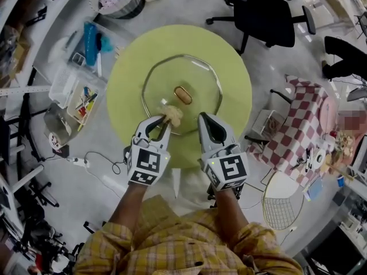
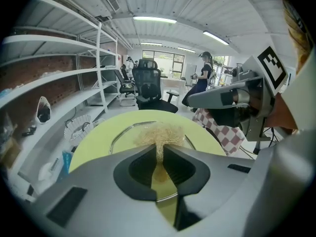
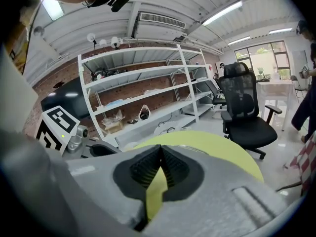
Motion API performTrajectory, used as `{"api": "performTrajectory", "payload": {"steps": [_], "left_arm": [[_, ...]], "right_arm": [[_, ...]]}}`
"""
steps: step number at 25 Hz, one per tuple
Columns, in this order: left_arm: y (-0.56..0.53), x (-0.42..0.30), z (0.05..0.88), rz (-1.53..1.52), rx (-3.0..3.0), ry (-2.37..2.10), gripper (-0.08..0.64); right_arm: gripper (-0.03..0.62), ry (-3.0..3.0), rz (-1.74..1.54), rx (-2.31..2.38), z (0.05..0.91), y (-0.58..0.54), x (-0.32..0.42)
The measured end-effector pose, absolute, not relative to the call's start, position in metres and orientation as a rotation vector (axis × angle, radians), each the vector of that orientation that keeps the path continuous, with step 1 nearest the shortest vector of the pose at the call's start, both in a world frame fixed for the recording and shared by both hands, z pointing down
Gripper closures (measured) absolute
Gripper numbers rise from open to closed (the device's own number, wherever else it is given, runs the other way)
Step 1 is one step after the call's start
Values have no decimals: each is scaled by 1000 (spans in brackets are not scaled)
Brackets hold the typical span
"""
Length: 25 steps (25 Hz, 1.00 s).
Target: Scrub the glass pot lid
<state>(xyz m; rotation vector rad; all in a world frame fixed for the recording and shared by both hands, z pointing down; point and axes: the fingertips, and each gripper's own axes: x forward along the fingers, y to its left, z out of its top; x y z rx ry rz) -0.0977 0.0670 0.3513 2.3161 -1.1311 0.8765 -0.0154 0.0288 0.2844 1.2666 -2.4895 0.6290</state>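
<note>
Nearest us, plaid sleeves (image 1: 172, 239) lead to both grippers over the near half of the table (image 1: 232, 62).

Left gripper (image 1: 161, 125): jaws nearly closed, pinching a tan fibrous scrubber (image 1: 172, 116). Its gripper view shows the tuft fanning out past the tips. The scrubber sits on the near edge of the lid (image 1: 166, 76).

Right gripper (image 1: 205, 119): jaws closed tip to tip with nothing between them. It is beside the left one, over the lid's near rim. We cannot tell whether it touches.

The glass lid lies flat at the middle of the round yellow-green table, its brown knob (image 1: 183, 94) upward.

Beyond the table stands a black chair (image 1: 264, 10). A checked cloth (image 1: 298, 119) is off to the right.
</note>
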Motion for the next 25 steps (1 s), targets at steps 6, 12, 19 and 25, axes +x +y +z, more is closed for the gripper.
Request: {"api": "performTrajectory", "payload": {"steps": [6,12,19,25], "left_arm": [[64,-99,376,925,2270,-1096,517],[65,-102,403,1011,2202,-1060,517],[64,-95,428,1072,2177,-1023,517],[59,-94,447,1124,2149,-1004,517]], "right_arm": [[595,-2468,669,1264,303,31,-17],[595,-2452,689,1260,308,34,-19],[594,-2455,707,1268,315,37,-13],[595,-2451,709,1248,323,42,-13]]}}
